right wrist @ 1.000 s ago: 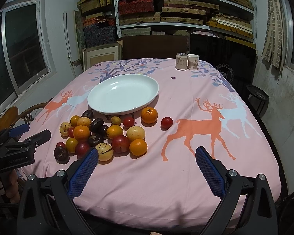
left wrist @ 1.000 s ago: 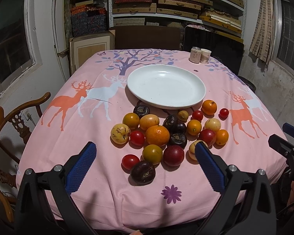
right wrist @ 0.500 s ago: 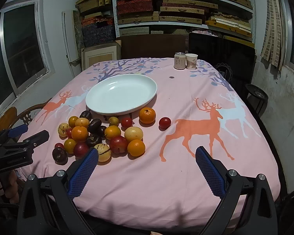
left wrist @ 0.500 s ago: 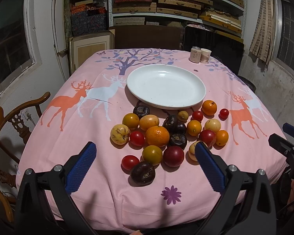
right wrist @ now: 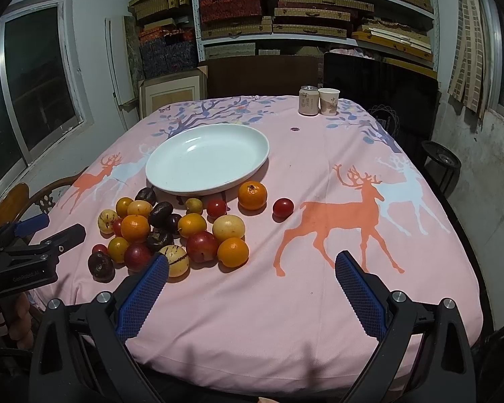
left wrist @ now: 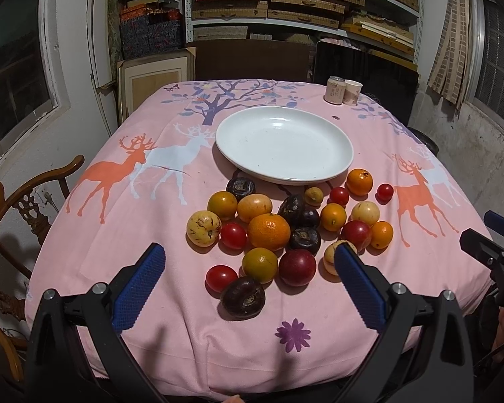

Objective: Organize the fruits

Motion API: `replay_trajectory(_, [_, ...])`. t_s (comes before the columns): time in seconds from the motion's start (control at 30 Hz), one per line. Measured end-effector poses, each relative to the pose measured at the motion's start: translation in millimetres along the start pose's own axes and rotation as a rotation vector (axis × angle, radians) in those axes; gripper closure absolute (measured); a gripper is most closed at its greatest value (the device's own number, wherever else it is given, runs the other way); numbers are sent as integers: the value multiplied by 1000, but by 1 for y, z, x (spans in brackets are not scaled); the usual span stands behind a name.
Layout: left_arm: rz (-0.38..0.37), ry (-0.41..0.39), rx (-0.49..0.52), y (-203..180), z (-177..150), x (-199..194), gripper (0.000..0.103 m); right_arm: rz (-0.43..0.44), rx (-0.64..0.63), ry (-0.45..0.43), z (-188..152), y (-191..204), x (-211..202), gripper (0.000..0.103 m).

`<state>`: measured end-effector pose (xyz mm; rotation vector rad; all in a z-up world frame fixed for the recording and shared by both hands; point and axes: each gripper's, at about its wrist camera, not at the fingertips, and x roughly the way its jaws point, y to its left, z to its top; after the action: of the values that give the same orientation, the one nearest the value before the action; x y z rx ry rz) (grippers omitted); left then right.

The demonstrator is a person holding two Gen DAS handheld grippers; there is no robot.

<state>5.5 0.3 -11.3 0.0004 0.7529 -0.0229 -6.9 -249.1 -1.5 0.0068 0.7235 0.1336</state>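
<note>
From my left camera the desk (left wrist: pixel 124 221) fills most of the view, draped in a pink cloth with deer and a tree printed on it, and its left half is bare cloth out to the left edge, where a wooden chair (left wrist: pixel 23 201) stands close by. The white plate (left wrist: pixel 284 144) sits near the middle of the desk, nothing in it, with open cloth behind it up to the far edge. From my right camera the right half of the desk lies bare from the plate to the right edge and down to the near edge. The fruits (left wrist: pixel 285 228) lie in a loose cluster on the cloth between the plate and the near edge, the farthest ones just beside the plate's rim; a dark plum (left wrist: pixel 242 297) is nearest to me, and a small red tomato (right wrist: pixel 283 207) sits a little apart on the right side of the pile. A can (right wrist: pixel 308 100) and a paper cup (right wrist: pixel 328 101) stand touching near the far right corner. My left tool (left wrist: pixel 250 268) hangs wide over the near edge, gripping nothing; my right tool (right wrist: pixel 252 275) is equally wide, gripping nothing, over the bare near-right cloth.
</note>
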Motion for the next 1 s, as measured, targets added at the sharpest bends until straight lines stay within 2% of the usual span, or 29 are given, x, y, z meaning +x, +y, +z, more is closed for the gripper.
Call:
replay_trajectory(0.8, [0,5,0,-1,-2,3,4,3,2,4,-1,1,2,4])
replay_trajectory(1.0, [32,15,77,12,-12,13,4,11,2,34,-6,-8,14,4])
